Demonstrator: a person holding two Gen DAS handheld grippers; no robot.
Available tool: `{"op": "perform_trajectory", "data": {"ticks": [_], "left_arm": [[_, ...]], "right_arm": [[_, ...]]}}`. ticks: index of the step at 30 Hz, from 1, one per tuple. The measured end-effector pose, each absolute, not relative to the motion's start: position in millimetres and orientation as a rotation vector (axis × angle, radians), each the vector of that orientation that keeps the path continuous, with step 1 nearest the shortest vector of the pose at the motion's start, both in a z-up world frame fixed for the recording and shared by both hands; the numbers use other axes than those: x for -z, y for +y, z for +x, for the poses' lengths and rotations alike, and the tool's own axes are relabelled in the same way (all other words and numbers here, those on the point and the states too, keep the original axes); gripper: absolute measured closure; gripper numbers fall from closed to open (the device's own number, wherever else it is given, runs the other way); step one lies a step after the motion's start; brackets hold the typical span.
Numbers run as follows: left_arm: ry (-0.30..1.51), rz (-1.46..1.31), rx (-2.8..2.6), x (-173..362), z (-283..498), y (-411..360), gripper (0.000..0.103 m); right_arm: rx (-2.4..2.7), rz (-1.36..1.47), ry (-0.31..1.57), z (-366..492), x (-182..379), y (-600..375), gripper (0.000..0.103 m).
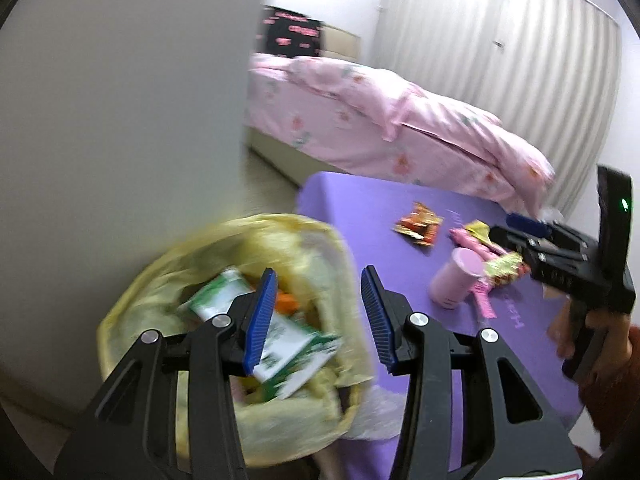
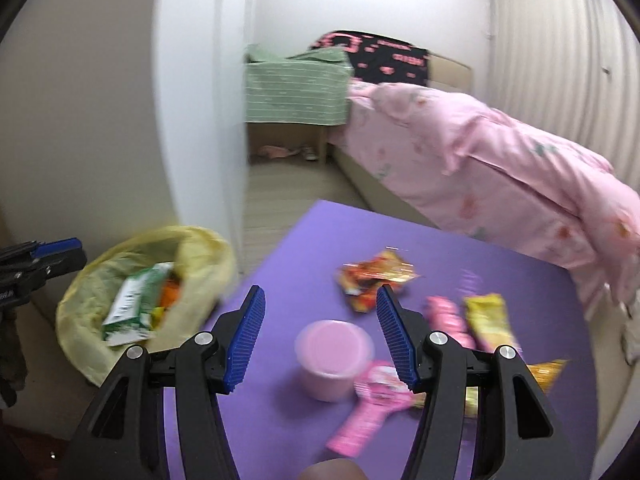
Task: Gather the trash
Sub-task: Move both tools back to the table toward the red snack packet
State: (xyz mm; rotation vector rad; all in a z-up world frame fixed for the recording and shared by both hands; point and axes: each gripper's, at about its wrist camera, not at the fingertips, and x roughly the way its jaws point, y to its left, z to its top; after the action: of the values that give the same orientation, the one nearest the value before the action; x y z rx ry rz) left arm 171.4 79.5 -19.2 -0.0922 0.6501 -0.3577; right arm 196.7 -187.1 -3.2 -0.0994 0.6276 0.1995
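Right hand-held gripper [image 2: 320,340] hangs over the purple surface [image 2: 280,248] with its jaws spread and nothing between the pads, and the pink cup [image 2: 334,354] sits right in the gap ahead of it, upright, open top facing the camera. That's the thing to watch: the cup lies straight in front and a little below, so a short forward and downward push looks enough to bracket it. Its long axis runs up and down, so the pads would close on its round sides.

Just beside the cup, a pink wrapper [image 2: 364,408] lies flat, touching or nearly touching its base. To the right, a yellow wrapper [image 2: 490,324] and another pink packet [image 2: 444,316]; further back, an orange snack bag [image 2: 372,280].

Off to the left, the yellow-lined bin [image 2: 120,300] stands beside the surface, a green and white carton [image 2: 132,308] already inside. The left hand-held gripper [image 1: 320,320] is over that bin, jaws apart and empty, so the right one is clearly nearer the cup
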Motion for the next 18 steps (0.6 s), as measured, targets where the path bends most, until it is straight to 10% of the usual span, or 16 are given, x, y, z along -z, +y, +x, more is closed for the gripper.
{"op": "perform_trajectory", "data": {"ticks": [18], "left_arm": [[0.813, 0.179, 0.786, 60, 354, -121, 0.060]], "right_arm": [[0.088, -0.114, 0.663, 221, 8, -368, 0.048]]}}
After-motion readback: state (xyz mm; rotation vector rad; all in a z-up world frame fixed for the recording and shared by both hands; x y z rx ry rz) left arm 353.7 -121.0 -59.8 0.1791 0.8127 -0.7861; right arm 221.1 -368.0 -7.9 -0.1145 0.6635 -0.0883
